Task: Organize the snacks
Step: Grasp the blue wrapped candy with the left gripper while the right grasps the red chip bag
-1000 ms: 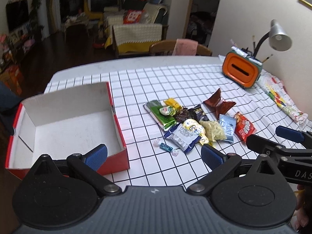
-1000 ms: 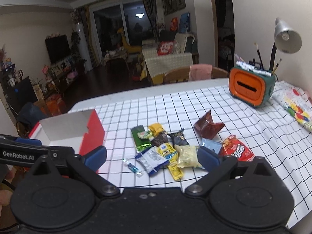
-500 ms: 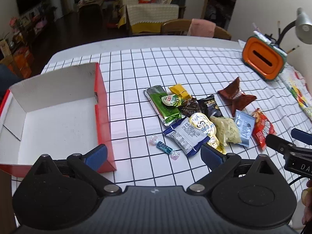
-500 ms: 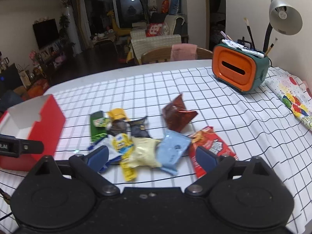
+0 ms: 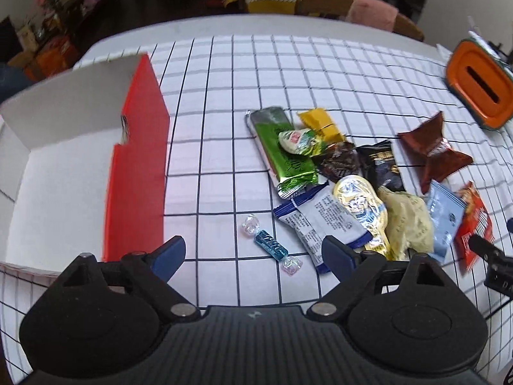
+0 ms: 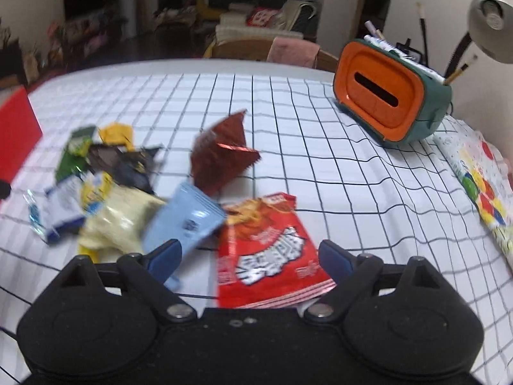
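**Both tongs over the snacks, nothing picked up**

Now, going left to right: the box (image 5: 64,173) sits open to the left of the left tongs (image 5: 253,256), its red wall (image 5: 138,166) nearest them and its floor bare as far as the view shows. Those tongs are spread wide and hold nothing; the blue candy (image 5: 271,244) lies between their tips, on the cloth (image 5: 224,96). Just right of them the heap begins: green bar (image 5: 279,147), white-and-blue packet (image 5: 320,221), gold packet (image 5: 359,205).

Further right, the right tongs (image 6: 247,255) are likewise spread and bare. The red bag (image 6: 266,256) lies flat between their tips, the pale blue packet (image 6: 186,221) at their left tip, the brown packet (image 6: 221,157) ahead of them.

As I judge it, the step is a first pick on each side. To do it well, lower the left tongs square over the candy's body, not its twisted ends, and close gently. The flat red bag gives little to pinch; take it by an edge and keep the left tip off the blue packet.
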The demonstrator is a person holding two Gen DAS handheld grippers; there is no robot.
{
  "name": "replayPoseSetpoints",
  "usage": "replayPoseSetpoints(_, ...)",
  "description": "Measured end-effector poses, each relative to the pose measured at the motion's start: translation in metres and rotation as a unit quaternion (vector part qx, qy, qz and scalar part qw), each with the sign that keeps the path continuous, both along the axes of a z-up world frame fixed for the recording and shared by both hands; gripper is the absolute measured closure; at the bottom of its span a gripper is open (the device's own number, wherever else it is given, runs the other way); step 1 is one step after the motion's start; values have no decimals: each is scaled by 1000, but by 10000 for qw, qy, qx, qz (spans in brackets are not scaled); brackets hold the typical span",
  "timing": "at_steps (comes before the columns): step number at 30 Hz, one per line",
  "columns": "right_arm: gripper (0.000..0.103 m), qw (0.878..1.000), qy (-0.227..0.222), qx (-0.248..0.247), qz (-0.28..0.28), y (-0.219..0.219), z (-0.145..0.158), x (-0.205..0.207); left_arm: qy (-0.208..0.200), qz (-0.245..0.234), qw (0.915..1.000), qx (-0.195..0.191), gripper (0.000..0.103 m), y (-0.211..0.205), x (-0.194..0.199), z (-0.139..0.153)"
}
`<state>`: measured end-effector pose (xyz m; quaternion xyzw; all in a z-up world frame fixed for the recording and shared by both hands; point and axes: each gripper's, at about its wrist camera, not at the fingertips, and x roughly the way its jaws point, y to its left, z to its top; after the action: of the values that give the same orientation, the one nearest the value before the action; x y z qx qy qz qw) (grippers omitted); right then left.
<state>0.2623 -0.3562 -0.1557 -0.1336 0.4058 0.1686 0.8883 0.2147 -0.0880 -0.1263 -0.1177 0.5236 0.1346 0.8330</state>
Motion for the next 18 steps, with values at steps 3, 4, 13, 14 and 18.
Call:
replayPoseSetpoints(3,10,9996,161,42,209,-6,-8,13,201,292,9993,-120,15,8,11,-11)
replayPoseSetpoints(4,10,9994,189,43,283,-7,-10,16,212,320,9992,-78,16,7,14,-12)
replayPoseSetpoints(13,10,9961,493,136,721,-9,-22,37,719,797,9928,-528,36,18,33,-43)
replayPoseSetpoints(14,9,9959,485,81,765,-8,-24,38,759,889,9915,-573,38,21,33,-46)
replayPoseSetpoints(18,9,9949,447,-138,888,-5,-30,44,841,1061,9884,-682,42,27,35,-54)
